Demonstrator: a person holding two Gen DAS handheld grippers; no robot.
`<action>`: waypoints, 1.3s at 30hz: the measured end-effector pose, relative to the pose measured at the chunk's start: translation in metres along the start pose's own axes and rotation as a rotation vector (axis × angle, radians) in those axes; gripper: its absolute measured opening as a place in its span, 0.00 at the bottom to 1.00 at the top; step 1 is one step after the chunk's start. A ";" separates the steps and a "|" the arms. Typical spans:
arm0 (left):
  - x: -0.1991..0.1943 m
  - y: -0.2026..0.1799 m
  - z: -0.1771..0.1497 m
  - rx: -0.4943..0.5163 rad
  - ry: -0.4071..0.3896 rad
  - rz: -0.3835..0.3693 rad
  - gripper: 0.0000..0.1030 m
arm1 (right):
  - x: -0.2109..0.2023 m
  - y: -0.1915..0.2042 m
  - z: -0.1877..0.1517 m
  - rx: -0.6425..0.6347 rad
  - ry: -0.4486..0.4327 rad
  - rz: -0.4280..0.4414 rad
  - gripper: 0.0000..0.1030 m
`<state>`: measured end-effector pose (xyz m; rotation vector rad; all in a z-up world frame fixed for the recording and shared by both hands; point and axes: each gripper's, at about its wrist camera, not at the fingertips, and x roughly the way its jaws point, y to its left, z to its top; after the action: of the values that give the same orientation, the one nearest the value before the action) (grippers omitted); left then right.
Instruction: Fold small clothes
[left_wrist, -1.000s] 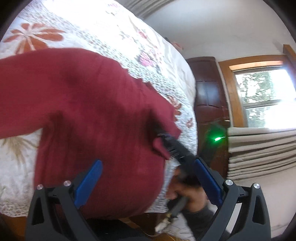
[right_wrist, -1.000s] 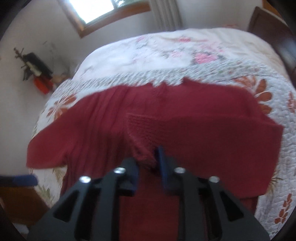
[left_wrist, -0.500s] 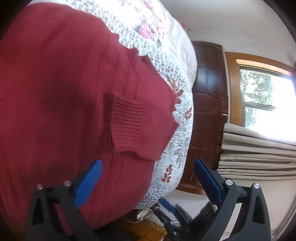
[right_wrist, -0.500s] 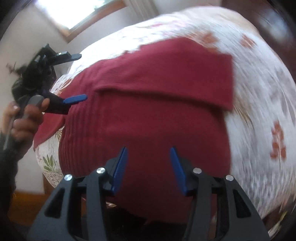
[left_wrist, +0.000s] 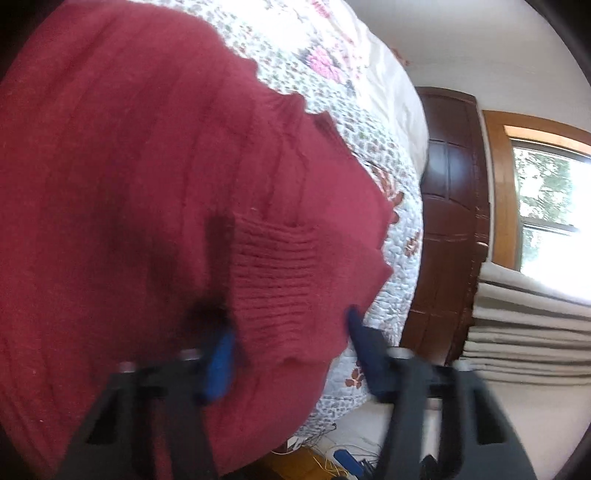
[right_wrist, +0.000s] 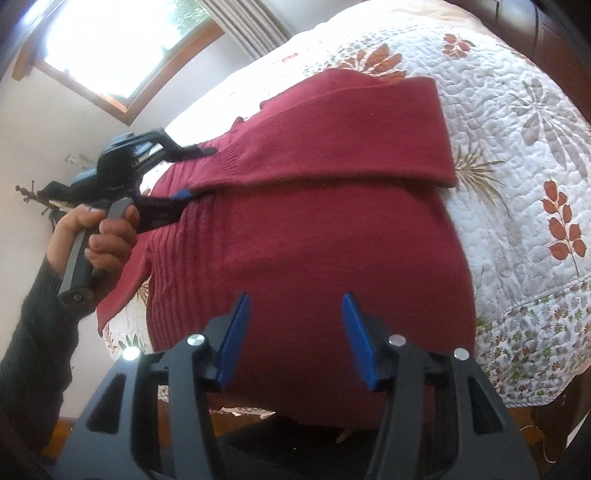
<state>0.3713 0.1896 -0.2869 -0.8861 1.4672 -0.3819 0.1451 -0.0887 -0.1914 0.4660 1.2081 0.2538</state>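
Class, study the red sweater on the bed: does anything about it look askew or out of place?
Yes. One sleeve of the red sweater is still unfolded, sticking out beyond the body at the bed edge, while the other is folded across.

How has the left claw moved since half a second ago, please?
Yes. The left claw has advanced onto the folded sleeve's ribbed cuff of the red sweater and narrowed around it.
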 end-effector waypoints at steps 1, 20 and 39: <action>-0.001 0.002 0.001 -0.008 -0.004 0.009 0.09 | 0.001 0.000 0.000 -0.001 0.005 0.002 0.51; -0.107 -0.046 0.012 0.270 -0.137 -0.009 0.07 | 0.015 0.009 -0.008 -0.008 0.048 0.019 0.52; -0.122 0.069 0.043 0.103 -0.125 -0.050 0.07 | 0.020 0.016 -0.008 -0.030 0.074 0.008 0.52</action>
<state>0.3785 0.3329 -0.2568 -0.8504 1.3009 -0.4279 0.1451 -0.0647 -0.2029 0.4389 1.2735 0.2980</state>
